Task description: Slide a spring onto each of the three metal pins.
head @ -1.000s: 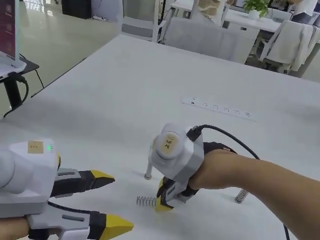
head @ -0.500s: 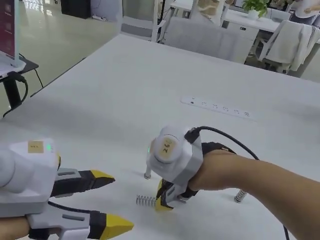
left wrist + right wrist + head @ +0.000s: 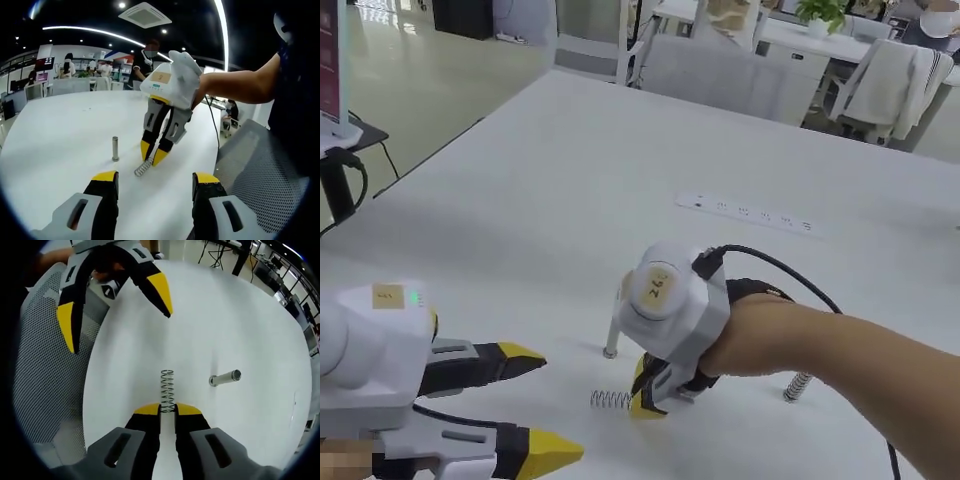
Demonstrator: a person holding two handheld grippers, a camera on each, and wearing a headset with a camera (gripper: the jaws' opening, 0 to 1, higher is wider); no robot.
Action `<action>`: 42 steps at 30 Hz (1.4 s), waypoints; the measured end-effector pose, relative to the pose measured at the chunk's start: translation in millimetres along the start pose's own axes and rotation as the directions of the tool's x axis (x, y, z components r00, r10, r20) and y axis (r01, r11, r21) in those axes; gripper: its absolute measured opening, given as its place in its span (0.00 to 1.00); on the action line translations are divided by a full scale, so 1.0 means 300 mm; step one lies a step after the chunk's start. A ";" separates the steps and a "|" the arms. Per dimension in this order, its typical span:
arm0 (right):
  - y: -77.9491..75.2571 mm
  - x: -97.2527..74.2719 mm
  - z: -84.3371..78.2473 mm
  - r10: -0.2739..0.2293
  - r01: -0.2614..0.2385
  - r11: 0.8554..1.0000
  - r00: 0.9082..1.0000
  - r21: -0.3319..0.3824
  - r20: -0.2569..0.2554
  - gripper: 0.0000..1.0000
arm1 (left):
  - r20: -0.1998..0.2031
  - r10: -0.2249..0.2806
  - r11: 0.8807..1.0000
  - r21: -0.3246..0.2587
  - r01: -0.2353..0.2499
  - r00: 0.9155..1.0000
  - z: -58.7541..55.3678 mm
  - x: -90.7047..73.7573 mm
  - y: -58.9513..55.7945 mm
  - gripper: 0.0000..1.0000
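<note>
Spreading across most of the head view is a broad white bench (image 3: 570, 180), bare but for a flat white power strip (image 3: 750, 215) lying well beyond the work, with pale office chairs (image 3: 895, 85) and a potted green plant (image 3: 820, 12) at the desks behind it. On the bench a thin steel coil spring (image 3: 612, 400) lies on its side, near the foot of a short upright metal pin (image 3: 613, 335). Off to the right, just past the forearm, a second coil (image 3: 797, 385) stands on end; whether a pin is inside it I cannot tell. The left gripper view adds ceiling light strips and people standing far back, and shows the spring (image 3: 143, 167) and pin (image 3: 115, 148) from the side. The right gripper view looks along the spring (image 3: 167, 387), with the pin (image 3: 225, 377) to one side. The right gripper (image 3: 645, 400) points steeply down, wrist bent, its yellow-tipped fingers (image 3: 148, 411) drawn narrow and pinching the spring's near end. The left gripper (image 3: 548, 402) is held low and level nearby, fingers (image 3: 105, 177) spread wide, holding nothing.
</note>
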State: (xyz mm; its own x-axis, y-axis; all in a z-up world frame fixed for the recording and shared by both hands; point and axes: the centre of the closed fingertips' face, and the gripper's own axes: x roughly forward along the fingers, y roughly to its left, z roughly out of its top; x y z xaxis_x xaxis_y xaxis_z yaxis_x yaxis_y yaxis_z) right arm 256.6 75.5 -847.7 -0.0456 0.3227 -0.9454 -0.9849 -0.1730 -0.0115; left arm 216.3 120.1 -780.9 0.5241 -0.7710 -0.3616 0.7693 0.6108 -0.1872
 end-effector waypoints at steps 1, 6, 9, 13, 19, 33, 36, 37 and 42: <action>0.009 -0.009 0.003 0.012 -0.012 1.000 1.000 0.006 0.009 0.08 | 0.000 -0.003 1.000 0.003 0.003 1.000 0.002 0.002 -0.001 0.54; 0.023 -0.039 0.006 0.012 -0.012 1.000 1.000 -0.001 0.020 0.08 | -0.001 -0.014 1.000 0.011 0.014 1.000 0.010 0.012 -0.006 0.53; 0.033 -0.064 0.003 0.009 -0.009 1.000 1.000 -0.004 0.018 0.08 | -0.003 -0.024 0.999 0.022 0.025 1.000 0.016 0.021 -0.012 0.52; 0.048 -0.096 0.006 0.004 -0.004 1.000 1.000 -0.016 0.019 0.08 | 0.002 -0.035 0.999 0.033 0.035 0.999 0.026 0.030 -0.019 0.50; 0.079 -0.149 0.040 0.009 -0.007 0.999 0.999 -0.039 0.042 0.08 | -0.001 -0.051 0.997 0.055 0.051 0.999 0.035 0.041 -0.034 0.47; 0.124 -0.185 0.065 0.014 -0.011 0.996 0.999 -0.087 0.038 0.08 | 0.002 -0.081 0.991 0.109 0.081 0.997 0.050 0.049 -0.065 0.31; 0.132 -0.190 0.064 0.016 -0.012 0.996 0.999 -0.093 0.037 0.08 | 0.005 -0.092 0.989 0.120 0.091 0.996 0.054 0.052 -0.075 0.28; 0.133 -0.192 0.065 0.016 -0.013 0.995 0.999 -0.094 0.037 0.08 | 0.005 -0.094 0.988 0.121 0.093 0.996 0.055 0.053 -0.077 0.27; 0.137 -0.197 0.068 0.018 -0.013 0.995 0.999 -0.103 0.040 0.08 | 0.005 -0.111 0.985 0.132 0.110 0.994 0.060 0.057 -0.089 0.23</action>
State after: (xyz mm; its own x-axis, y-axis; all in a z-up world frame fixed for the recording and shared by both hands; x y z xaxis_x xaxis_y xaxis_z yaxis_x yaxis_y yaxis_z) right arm 215.3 68.4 -785.5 -0.0697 0.3567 -0.9316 -0.9618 -0.2719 -0.0322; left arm 211.3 87.4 -765.7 0.4370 -0.8351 -0.3340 0.8635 0.4935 -0.1040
